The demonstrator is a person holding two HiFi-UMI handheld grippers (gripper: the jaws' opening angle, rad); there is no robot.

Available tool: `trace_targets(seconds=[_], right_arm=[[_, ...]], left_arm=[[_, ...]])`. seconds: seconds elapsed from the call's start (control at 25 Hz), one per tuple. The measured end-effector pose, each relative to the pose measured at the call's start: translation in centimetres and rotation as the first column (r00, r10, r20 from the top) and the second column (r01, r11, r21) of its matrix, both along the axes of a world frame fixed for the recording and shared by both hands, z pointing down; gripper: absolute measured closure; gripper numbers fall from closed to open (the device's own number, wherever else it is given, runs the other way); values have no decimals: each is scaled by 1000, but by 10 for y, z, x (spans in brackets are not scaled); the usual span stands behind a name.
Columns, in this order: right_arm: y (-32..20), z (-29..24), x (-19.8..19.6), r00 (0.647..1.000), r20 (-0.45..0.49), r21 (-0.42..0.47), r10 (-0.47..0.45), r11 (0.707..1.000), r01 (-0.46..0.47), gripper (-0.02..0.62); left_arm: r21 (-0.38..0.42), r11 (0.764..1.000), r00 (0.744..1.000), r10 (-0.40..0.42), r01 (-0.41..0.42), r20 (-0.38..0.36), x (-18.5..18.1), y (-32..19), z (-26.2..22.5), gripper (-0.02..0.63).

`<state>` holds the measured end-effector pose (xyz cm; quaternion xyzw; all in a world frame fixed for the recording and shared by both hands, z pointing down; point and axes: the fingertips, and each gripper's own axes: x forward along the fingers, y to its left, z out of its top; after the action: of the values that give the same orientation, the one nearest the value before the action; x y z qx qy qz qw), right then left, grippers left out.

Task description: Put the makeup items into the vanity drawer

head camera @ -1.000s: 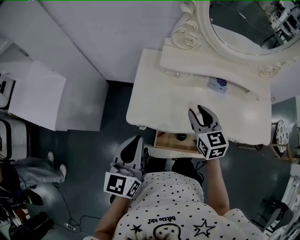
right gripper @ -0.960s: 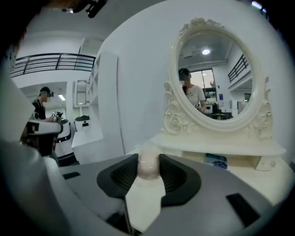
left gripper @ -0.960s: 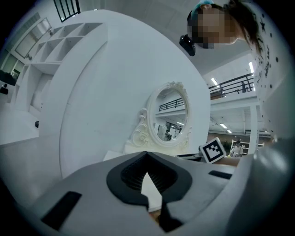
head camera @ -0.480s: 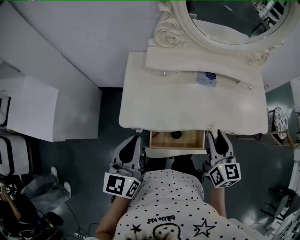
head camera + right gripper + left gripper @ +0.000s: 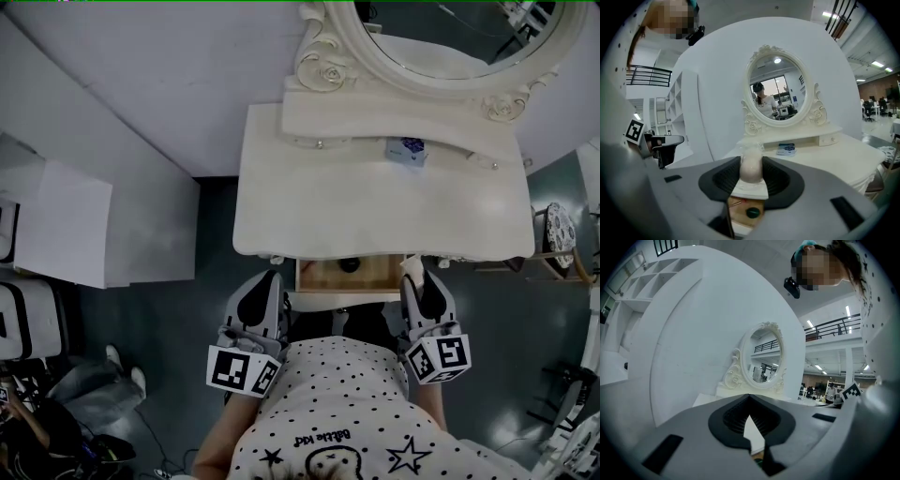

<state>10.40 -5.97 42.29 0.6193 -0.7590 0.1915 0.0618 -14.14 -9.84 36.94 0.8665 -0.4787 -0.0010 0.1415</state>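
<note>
The cream vanity (image 5: 309, 206) has its wooden drawer (image 5: 323, 274) pulled open at the front, with a dark round item (image 5: 349, 265) lying inside. My right gripper (image 5: 412, 274) hovers by the drawer's right front corner, shut on a pale rounded makeup bottle (image 5: 751, 168) with a clear top. Below the bottle, the right gripper view shows the drawer (image 5: 740, 213) holding the dark green round item (image 5: 752, 212) and a thin reddish stick (image 5: 735, 202). My left gripper (image 5: 270, 279) is level with the drawer's left side, jaws shut and empty (image 5: 750, 420).
A small blue-and-white box (image 5: 406, 150) lies on the tabletop under the mirror shelf, and the oval mirror (image 5: 450, 28) stands behind it. A patterned stool (image 5: 561, 246) is at the right. White cabinets (image 5: 56, 216) stand at the left, across dark floor.
My right gripper has pulled back from over the tabletop to the front edge, right of the drawer. The left gripper has barely shifted.
</note>
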Motion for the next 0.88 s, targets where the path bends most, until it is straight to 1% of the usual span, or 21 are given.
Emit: trace_targets(seconds=[0.44, 0.6, 0.72, 0.88], right_arm=[[1, -3, -2, 1000, -21, 0, -12, 1000, 12, 445], [-8, 0, -1, 997, -72, -1, -42, 999, 42, 445], [-16, 12, 1, 992, -107, -22, -61, 998, 59, 445], [-22, 40, 1, 989, -124, -79, -83, 994, 74, 445]], left_arm=[[-5, 1000, 1000, -2, 2, -5, -3, 3, 2, 611], [-7, 1000, 1000, 4, -4, -7, -1, 3, 3, 611], [-15, 1000, 1000, 4, -4, -7, 0, 4, 5, 611], [-28, 1000, 1000, 0, 0, -3, 0, 5, 7, 611]])
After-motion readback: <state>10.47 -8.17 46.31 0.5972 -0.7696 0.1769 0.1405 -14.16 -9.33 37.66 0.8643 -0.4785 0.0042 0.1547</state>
